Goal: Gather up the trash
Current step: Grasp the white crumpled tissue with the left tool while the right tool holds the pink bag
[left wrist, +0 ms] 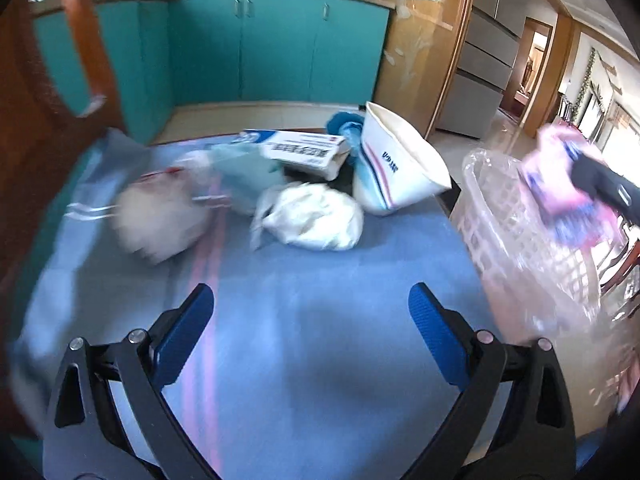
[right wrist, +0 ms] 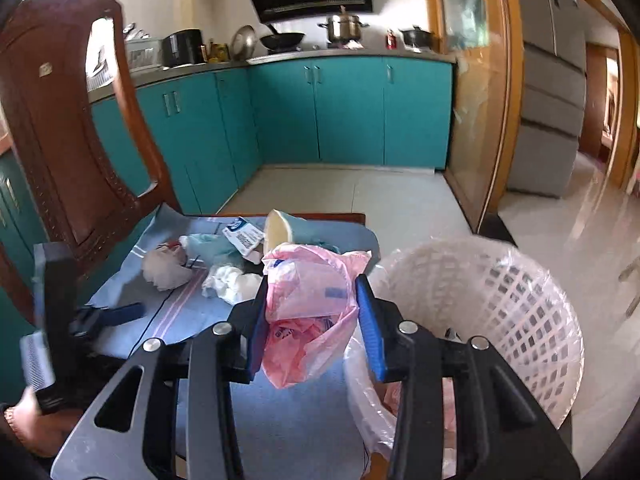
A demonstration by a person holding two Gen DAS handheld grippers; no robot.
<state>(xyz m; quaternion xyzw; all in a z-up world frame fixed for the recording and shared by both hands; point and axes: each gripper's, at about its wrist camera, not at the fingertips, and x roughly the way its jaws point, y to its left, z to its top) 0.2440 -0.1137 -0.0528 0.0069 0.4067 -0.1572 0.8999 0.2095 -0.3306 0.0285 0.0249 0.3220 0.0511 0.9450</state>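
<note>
Pink bag (right wrist: 308,300) beside lined basket (right wrist: 500,292)

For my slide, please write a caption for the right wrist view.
Right gripper holds a pink plastic bag beside the lined white basket.

Bright daylight fills both fisheye views, with glare on the floor (right wrist: 568,216) at right. The left view is smeared by motion blur; edges bend and darken.

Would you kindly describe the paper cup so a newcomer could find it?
On the blue cloth, look to the far edge beside the white mesh basket. The paper cup lies tipped over there, the only piece with red and blue stripes.
</note>
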